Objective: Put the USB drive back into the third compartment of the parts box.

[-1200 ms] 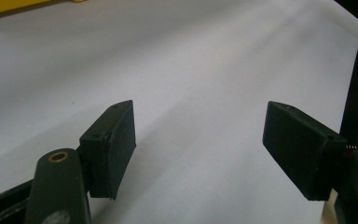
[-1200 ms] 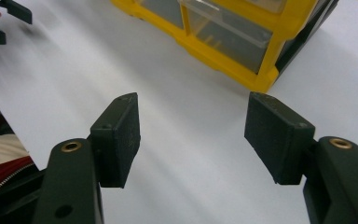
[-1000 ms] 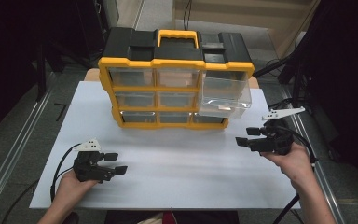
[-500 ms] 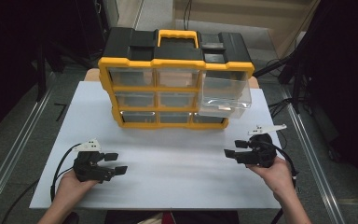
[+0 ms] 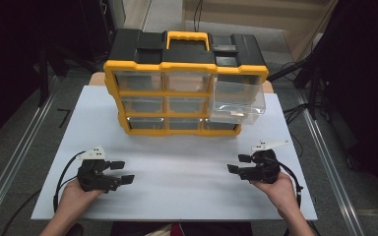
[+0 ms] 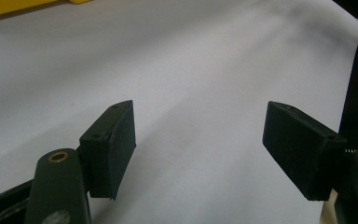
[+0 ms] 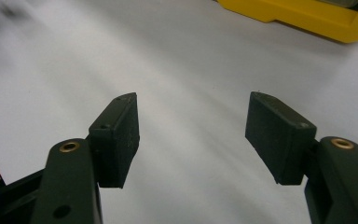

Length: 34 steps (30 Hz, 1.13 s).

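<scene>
On the left, the left hand-held gripper point(image 5: 119, 172) sits low over the white desk point(image 5: 187, 172), jaws spread wide with nothing between them; in the left gripper view its pads point(image 6: 112, 147) frame only bare desk. In the middle, farther back, stands the yellow-and-black organizer point(image 5: 184, 93), upright with its clear drawers facing the person. All look pushed in but one: the large clear drawer point(image 5: 236, 101) at its right side juts out toward the front, and whether anything lies in it I cannot tell. On the right, the right hand-held gripper point(image 5: 239, 164) is low too, well short of the organizer, jaws apart and empty point(image 7: 193, 135). To me the work looks paused between steps. If the drawer is the next concern, the right one would need to lift, travel forward and meet the drawer's front squarely.
</scene>
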Motion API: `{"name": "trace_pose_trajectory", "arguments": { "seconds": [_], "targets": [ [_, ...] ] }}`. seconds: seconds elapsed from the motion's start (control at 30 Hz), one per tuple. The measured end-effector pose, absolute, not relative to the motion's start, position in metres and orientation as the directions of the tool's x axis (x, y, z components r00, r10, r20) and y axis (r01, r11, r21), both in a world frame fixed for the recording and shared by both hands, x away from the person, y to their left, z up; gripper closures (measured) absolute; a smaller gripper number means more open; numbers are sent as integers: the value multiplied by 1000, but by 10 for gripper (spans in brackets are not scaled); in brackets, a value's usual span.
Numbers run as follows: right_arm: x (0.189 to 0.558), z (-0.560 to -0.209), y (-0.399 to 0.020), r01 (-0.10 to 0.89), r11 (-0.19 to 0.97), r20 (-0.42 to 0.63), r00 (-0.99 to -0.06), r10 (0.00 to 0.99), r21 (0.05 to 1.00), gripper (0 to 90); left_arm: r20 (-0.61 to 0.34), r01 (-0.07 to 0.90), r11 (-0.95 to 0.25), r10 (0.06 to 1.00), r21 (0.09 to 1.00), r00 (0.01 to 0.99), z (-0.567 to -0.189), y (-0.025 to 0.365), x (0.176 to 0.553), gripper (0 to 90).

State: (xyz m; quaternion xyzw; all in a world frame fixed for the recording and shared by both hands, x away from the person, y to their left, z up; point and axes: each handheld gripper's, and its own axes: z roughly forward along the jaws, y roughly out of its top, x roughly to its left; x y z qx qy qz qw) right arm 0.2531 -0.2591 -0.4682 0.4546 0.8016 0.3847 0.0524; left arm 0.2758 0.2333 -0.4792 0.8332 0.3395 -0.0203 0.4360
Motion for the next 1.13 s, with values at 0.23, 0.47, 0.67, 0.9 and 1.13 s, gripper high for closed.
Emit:
{"name": "trace_pose_trajectory", "arguments": {
  "seconds": [0.23, 0.47, 0.67, 0.9, 1.13],
  "targets": [
    [250, -477, -257, 688, 289, 275, -586, 762, 666, 332, -325, 578, -397, 544, 713, 773, -479, 233, 275, 271],
    [253, -488, -253, 699, 318, 284, -600, 748, 640, 328, -322, 574, -401, 541, 714, 777, -479, 232, 275, 271],
    [253, -490, -253, 703, 314, 293, -599, 746, 639, 328, -323, 575, -400, 540, 714, 777, -479, 232, 275, 271],
    [253, -490, -253, 702, 316, 296, -603, 741, 638, 328, -327, 575, -398, 537, 715, 778, -479, 232, 275, 271],
    [252, -489, -254, 700, 311, 296, -602, 742, 643, 328, -328, 575, -395, 536, 717, 778, -478, 232, 275, 271]
  ]
}}
